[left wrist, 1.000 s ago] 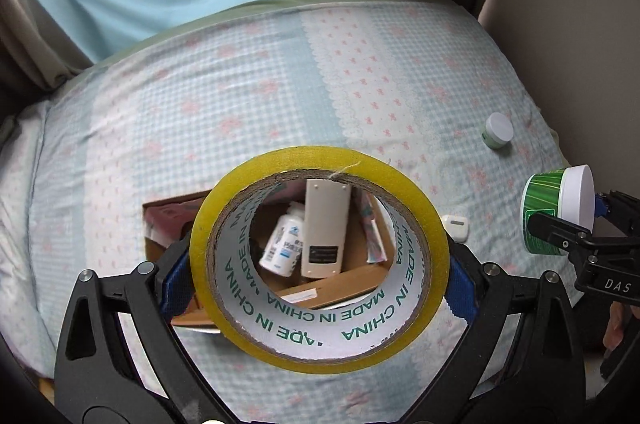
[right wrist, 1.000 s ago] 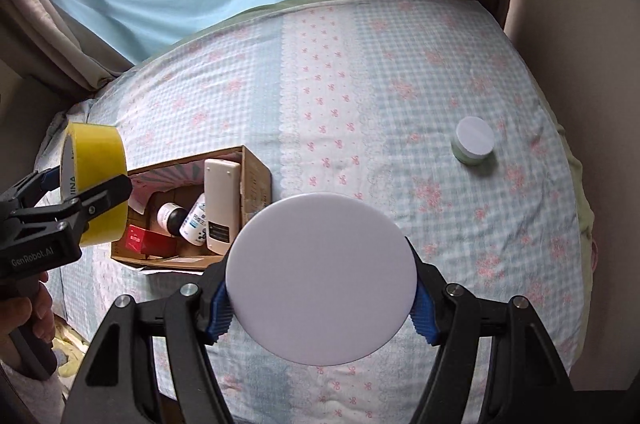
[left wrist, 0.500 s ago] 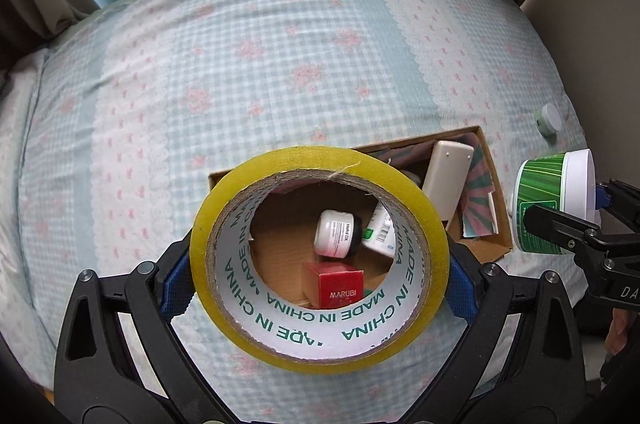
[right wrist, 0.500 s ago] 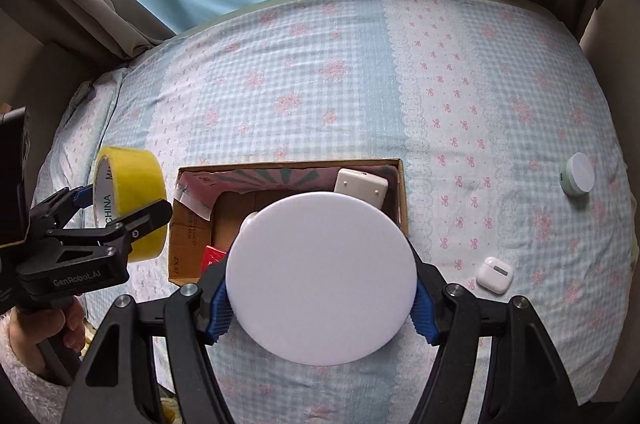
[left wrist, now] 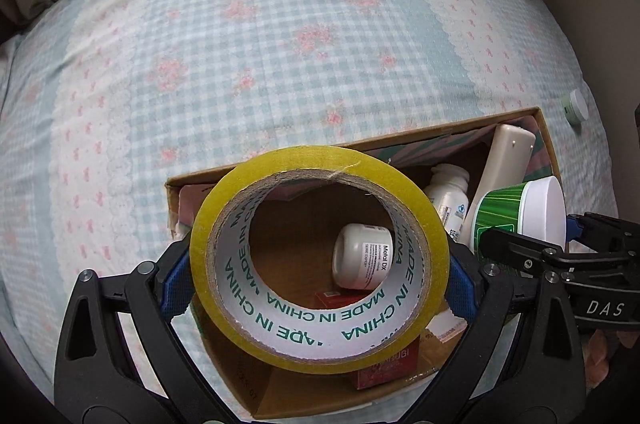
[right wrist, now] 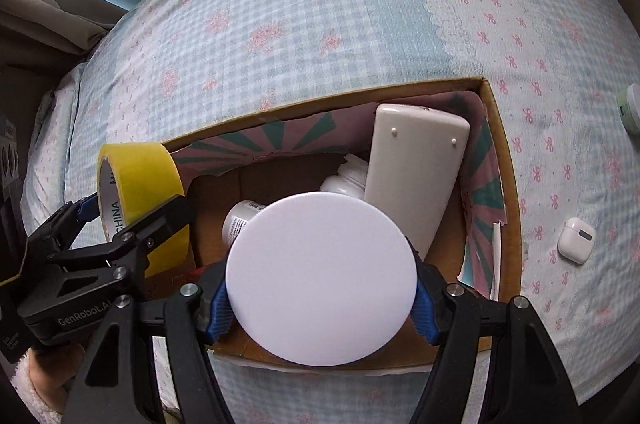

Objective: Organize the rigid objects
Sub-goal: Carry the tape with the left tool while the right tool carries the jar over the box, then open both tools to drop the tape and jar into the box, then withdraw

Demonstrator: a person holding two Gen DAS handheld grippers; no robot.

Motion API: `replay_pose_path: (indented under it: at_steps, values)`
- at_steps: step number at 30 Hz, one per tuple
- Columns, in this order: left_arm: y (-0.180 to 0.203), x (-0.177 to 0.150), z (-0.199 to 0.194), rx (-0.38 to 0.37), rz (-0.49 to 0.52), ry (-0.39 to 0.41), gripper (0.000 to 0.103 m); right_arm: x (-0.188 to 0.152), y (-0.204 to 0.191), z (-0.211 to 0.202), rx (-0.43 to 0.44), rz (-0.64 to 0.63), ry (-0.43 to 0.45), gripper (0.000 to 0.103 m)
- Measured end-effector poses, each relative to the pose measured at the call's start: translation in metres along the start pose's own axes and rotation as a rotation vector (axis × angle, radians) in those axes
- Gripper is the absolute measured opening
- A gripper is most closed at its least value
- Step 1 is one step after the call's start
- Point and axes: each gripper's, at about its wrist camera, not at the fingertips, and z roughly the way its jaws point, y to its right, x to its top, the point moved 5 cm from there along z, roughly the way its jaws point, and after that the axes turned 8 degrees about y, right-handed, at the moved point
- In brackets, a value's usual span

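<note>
- Checked blue-and-white bedding [left wrist: 280,36] with pink flowers covers the bed, with pale blue curtain at its far edge.
- Over the near left part of an open cardboard box [right wrist: 496,128] hangs a roll of yellow tape [left wrist: 318,238], pinched across its outer rim by the left gripper [left wrist: 318,264]; the blue pads press on both sides of it.
- Its hole faces the left wrist camera, so its axis runs along the gripper's fingers, steeply down into the box; "MADE IN CHINA" is printed round the inner core.
- Just to its right, the right gripper [right wrist: 320,284] is clamped on a green tub with a white lid [left wrist: 520,216]; the jaws are partly closed around it.
- That tub lies on its side in the grip, the flat lid facing back at the right wrist camera and the base pointing down toward the box.
- Inside the box, a white remote control [right wrist: 416,176] leans lengthwise against the far right corner, its long axis running from the floor up to the far wall.
- Beside it lie two small white bottles, one [left wrist: 362,256] seen through the tape's hole, and a red carton [left wrist: 384,368] near the front.
- Patterned pink-and-green paper [right wrist: 280,140] lines the far and right walls.
- On the bedding right of the box rest a white earbud case [right wrist: 574,240] and, farther off, a small pale green jar [left wrist: 574,106].
- A hand in a fleecy sleeve [right wrist: 40,376] grips the left tool's handle.
</note>
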Motion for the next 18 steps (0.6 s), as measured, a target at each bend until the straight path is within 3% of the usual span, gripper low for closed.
replay_pose_path:
  at_steps: [4,8,14,17,18]
  values:
    - [0.005,-0.005,0.0,0.009,0.065,0.029,0.097,0.006,0.011,0.006,0.032,0.108,0.001,0.066]
    - [0.013,-0.011,0.003,0.015,0.136,0.045,0.097,0.014,0.005,0.011,0.057,0.125,0.014,0.066]
    - [0.01,-0.012,0.005,-0.001,0.13,0.018,0.1,0.022,-0.012,0.019,0.053,0.136,0.013,0.068]
    - [0.008,-0.012,-0.007,0.009,0.149,0.06,0.103,0.029,-0.018,0.006,0.086,0.149,0.08,0.101]
    - [0.009,-0.012,-0.011,0.001,0.156,0.067,0.103,0.031,-0.019,0.001,0.085,0.143,0.107,0.103]
